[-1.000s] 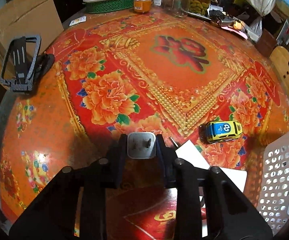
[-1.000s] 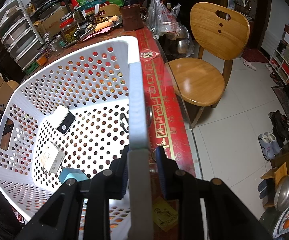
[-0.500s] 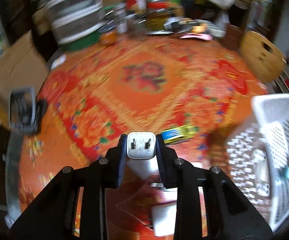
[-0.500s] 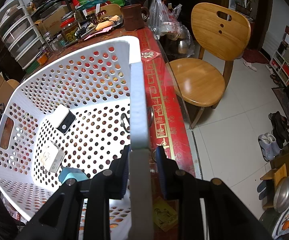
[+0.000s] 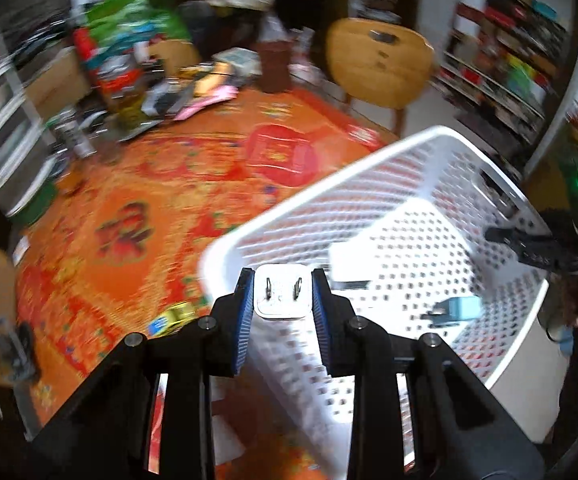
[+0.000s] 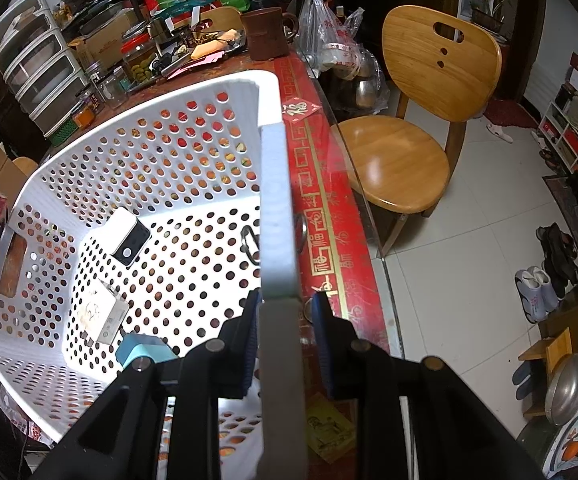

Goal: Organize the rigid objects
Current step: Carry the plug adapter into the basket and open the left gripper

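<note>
My left gripper [image 5: 283,294] clamps the white plug adapter [image 5: 282,291], prongs facing out, at the near corner of the white perforated basket [image 5: 369,168]. My right gripper [image 6: 285,316] grips the basket's side rim [image 6: 276,208]. Inside: teal charger [image 6: 145,354], white-black box [image 6: 129,236], card [image 6: 97,312]. Yellow toy car [image 5: 173,316] on the surface outside

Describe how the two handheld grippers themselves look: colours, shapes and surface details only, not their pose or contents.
The left gripper and right gripper look alike: matte black, angular plastic linkage arms with round silver pivot pins at the joints. Each finger ends in a blue ribbed pad. No cables, sleeves or printed markings show on either.
</note>
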The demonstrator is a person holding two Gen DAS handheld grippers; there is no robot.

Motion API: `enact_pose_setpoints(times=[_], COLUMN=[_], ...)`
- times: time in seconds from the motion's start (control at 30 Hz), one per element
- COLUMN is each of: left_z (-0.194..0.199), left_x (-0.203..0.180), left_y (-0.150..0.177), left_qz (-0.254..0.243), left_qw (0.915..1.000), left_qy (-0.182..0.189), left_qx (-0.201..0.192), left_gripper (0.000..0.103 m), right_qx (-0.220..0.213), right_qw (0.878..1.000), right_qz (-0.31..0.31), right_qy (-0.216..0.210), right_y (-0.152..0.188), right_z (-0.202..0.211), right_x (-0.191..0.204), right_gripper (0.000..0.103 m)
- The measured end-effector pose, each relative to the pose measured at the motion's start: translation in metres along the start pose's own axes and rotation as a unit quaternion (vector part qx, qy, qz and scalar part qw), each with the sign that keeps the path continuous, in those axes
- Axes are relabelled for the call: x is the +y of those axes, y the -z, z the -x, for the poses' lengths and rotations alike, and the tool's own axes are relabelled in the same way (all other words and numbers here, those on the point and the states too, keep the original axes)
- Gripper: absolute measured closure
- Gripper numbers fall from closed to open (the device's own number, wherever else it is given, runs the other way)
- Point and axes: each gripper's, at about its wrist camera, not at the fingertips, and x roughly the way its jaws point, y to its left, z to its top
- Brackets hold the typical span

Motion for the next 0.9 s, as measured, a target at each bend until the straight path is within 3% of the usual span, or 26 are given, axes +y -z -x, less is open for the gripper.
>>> enact_pose_setpoints(times=[0.13,0.23,0.77,0.8,0.83,0.87,0.9], left_z=[-0.017,-0.033,-0.071,-0.07,-0.066,-0.061,-0.058], left_x=[-0.035,-0.045,-0.044,-0.044,-0.043,-0.042,-0.042], left_y=[-0.005,-0.007,0.005,0.004,0.005,0.005,0.004], left_qz=[-0.042,-0.052,-0.054,-0.054,-0.055,-0.056,-0.056], left_qw=[0.9985,0.9977,0.9959,0.9961,0.9965,0.9973,0.9977], left_qy=[0.032,0.03,0.018,0.016,0.017,0.013,0.008], left_qx=[0.012,0.031,0.071,0.068,0.061,0.047,0.037], left_gripper=[0.077,0.077,0.074,0.062,0.041,0.03,0.013], right_qx=[0.001,0.001,0.001,0.002,0.002,0.002,0.002], right_qw=[1.0,1.0,1.0,1.0,1.0,1.0,1.0], right_qz=[0.0,0.0,0.001,0.001,0.001,0.001,0.001], right_qy=[-0.001,-0.003,-0.001,0.0,0.001,0.001,0.001], right_y=[0.0,-0.001,-0.001,-0.001,-0.001,-0.001,-0.001], right_z=[0.0,0.0,0.0,-0.001,-0.001,-0.001,-0.001], right_x=[0.001,0.001,0.001,0.001,0.001,0.001,0.001], right_gripper=[0.079,0.079,0.079,0.079,0.079,0.079,0.079])
